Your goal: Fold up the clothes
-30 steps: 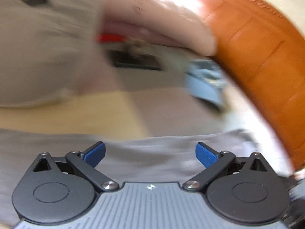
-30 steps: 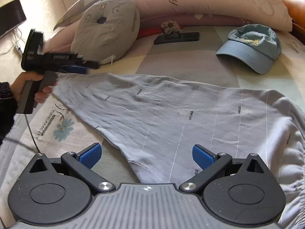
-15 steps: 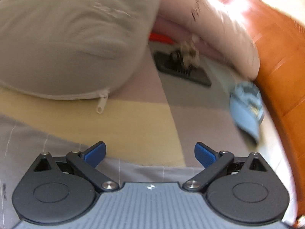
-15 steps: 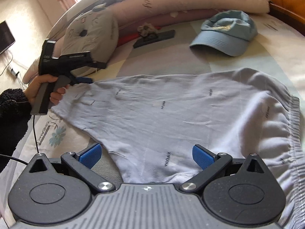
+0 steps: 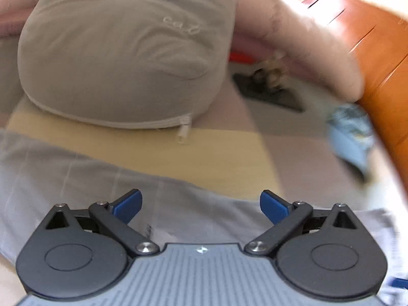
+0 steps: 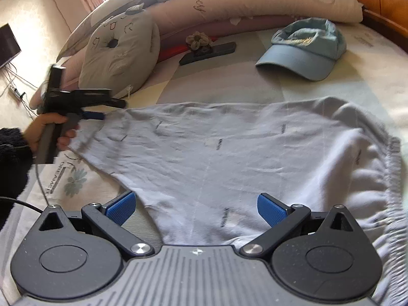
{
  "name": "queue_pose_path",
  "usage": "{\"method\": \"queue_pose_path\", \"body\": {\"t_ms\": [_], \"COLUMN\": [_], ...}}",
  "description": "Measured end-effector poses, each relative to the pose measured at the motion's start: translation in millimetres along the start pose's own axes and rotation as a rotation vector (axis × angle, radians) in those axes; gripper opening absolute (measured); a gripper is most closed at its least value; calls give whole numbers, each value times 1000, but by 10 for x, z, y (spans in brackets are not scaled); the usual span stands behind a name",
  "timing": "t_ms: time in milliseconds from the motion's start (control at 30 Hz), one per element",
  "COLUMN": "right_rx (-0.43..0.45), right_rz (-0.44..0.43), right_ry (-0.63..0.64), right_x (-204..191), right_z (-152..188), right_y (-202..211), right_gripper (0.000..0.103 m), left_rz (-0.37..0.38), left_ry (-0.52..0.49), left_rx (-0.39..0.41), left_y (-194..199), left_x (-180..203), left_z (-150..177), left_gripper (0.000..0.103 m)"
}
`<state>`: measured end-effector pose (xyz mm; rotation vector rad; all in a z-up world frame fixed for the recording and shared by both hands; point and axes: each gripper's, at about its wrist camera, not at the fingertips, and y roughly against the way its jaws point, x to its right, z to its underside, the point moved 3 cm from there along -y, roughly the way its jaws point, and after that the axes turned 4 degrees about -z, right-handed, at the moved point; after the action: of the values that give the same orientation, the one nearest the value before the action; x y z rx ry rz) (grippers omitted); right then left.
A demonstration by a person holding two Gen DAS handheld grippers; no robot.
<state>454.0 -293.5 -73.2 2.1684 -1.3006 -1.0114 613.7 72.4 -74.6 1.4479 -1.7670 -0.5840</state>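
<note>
Right claw (image 6: 196, 207): pads spread wide, gripping nothing, low over the near edge of the grey shorts (image 6: 229, 158); cloth runs btwn the pads and under the body. Left claw (image 5: 201, 202) likewise spread and empty in its own view, grey fabric beneath and ahead of it. From the right wrist view it sits at the far left leg end, held by a hand (image 6: 48, 130); can't tell if it touches the cloth.

Shorts lie spread across the bed (image 6: 224, 81), elastic waistband bunched at right, some wrinkles mid-panel.

Judgement: step = taking hold for a fold. Do it well: catch both fabric layers w/ each claw, close fully before lifting, keep tension even so wrinkles pull flat, then carry one edge over to meet the other w/o dragging.

Blue cap (image 6: 303, 48) and grey cushion (image 6: 119, 51) sit well apart on the bed, no obstacle.
</note>
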Motion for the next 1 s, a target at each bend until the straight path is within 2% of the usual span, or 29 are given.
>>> {"method": "queue_pose_path", "body": {"t_ms": [33,100,200,333,467,600,667,733,833,933,1000], "right_rx": [5,11,25,29,1,-4,-4,-8,-12,-16,-19], "right_rz": [14,53,108,139,146,150,136,125,121,135,148], "right_ry": [4,0,-11,-41,-56,-28,-25,-17,5,44,67], "right_x": [23,87,162,214,196,106,63,17,-48,-79,-45], "right_z": [-24,-79,-134,-145,-113,-134,-142,-139,-112,-67,-21], "right_y": [14,31,59,90,96,155,168,173,217,308,390], "right_gripper": [103,103,103,103,103,103,103,103,103,103,103], "left_rz": [-5,-66,-122,-146,-240,-216,-216,-236,-246,-279,-265], "left_ry": [-36,-149,-268,-319,-295,-239,-249,-270,-224,-145,-138], "left_rx": [18,48,37,-7,-7,42,45,27,-57,-43,-2], "left_y": [69,160,301,468,646,889,876,789,645,874,1119], "left_x": [7,27,-58,-304,-492,-526,-460,-417,-481,-542,-521], "left_z": [43,146,279,563,624,553,546,598,689,711,749], "left_gripper": [99,99,99,99,99,99,100,100,100,99,99]}}
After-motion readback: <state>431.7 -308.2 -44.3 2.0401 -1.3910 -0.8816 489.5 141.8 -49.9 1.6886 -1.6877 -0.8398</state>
